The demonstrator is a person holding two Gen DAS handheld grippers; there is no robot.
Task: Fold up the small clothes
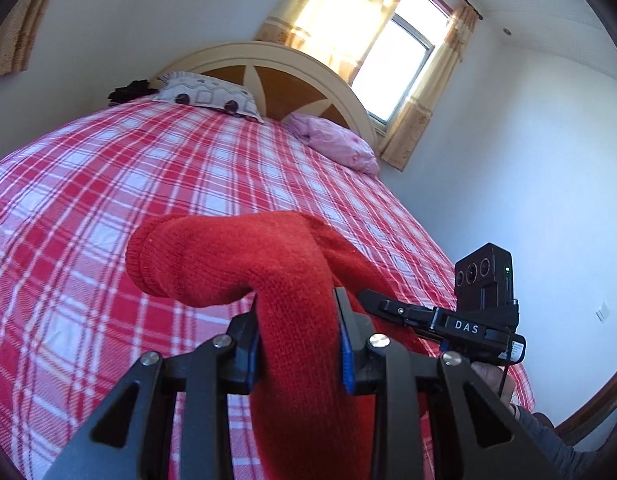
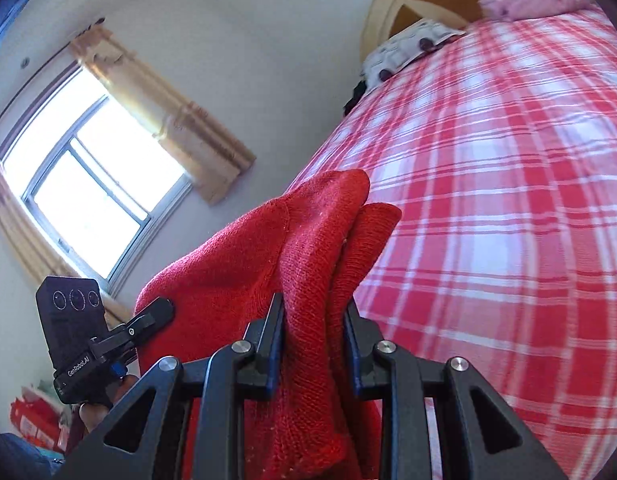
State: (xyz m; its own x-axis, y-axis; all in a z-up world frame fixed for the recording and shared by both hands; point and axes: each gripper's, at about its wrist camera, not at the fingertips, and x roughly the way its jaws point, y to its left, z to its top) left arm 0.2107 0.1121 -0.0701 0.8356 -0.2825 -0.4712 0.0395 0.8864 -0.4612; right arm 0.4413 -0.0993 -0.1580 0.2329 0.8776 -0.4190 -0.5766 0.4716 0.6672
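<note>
A red knitted garment (image 1: 236, 256) hangs lifted above the bed, held at two places. My left gripper (image 1: 298, 300) is shut on a thick fold of it, and a rolled cuff droops forward to the left of the jaws. My right gripper (image 2: 314, 308) is shut on another bunch of the red knitted garment (image 2: 308, 224), whose folded tips stick out past the fingers. The right gripper (image 1: 372, 298) shows in the left wrist view at the right, beside the cloth. In the right wrist view the left gripper (image 2: 162, 308) appears at the lower left, against the cloth's edge.
The bed (image 1: 108, 184) with a red and white checked sheet spreads below. A patterned pillow (image 1: 208, 94) and a pink pillow (image 1: 336, 140) lie by the headboard (image 1: 284, 80). A dark item (image 1: 128, 92) sits at the far left corner. Curtained windows (image 1: 396, 64) stand behind.
</note>
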